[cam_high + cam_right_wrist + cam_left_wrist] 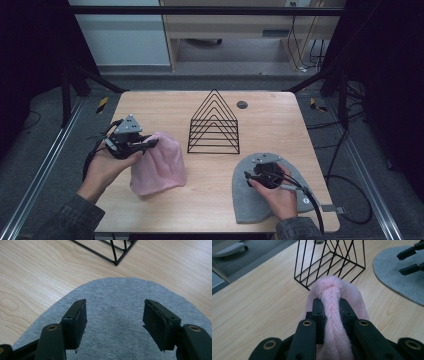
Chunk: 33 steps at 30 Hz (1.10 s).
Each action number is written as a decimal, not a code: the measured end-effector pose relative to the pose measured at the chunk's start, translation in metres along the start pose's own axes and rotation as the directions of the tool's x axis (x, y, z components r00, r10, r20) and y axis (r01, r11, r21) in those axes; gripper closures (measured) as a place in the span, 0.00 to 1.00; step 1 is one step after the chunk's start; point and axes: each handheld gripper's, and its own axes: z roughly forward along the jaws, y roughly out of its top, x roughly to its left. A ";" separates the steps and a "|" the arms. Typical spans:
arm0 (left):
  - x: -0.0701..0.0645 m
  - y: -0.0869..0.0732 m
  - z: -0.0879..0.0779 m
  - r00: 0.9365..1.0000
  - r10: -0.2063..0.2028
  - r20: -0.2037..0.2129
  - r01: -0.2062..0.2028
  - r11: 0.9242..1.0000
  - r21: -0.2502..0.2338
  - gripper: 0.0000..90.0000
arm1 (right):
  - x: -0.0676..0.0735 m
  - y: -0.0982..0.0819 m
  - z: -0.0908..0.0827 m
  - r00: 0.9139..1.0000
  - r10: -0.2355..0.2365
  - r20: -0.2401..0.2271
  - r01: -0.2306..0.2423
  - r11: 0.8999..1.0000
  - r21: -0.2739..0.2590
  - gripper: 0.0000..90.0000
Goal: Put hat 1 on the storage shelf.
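A pink knit beanie (159, 165) lies at the table's left, with one edge lifted off the wood. My left gripper (148, 144) is shut on a bunched fold of the pink beanie (333, 315), which runs up between the two black jaws. At the front right a grey beanie (250, 195) lies flat on the table. My right gripper (250, 176) hovers over the grey beanie (117, 315) with its jaws open and nothing between them; the fingertips (77, 322) stay above the fabric.
A black wire rack (214, 123) of nested triangles stands mid-table behind both hats. A small dark round disc (242, 104) sits behind it. Cables trail off the table's right edge.
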 end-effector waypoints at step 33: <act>0.011 0.047 -0.033 0.997 0.039 -0.060 -0.044 0.996 -0.083 0.87 | 0.003 0.002 -0.001 1.000 -0.011 -0.010 0.011 1.000 -0.028 0.40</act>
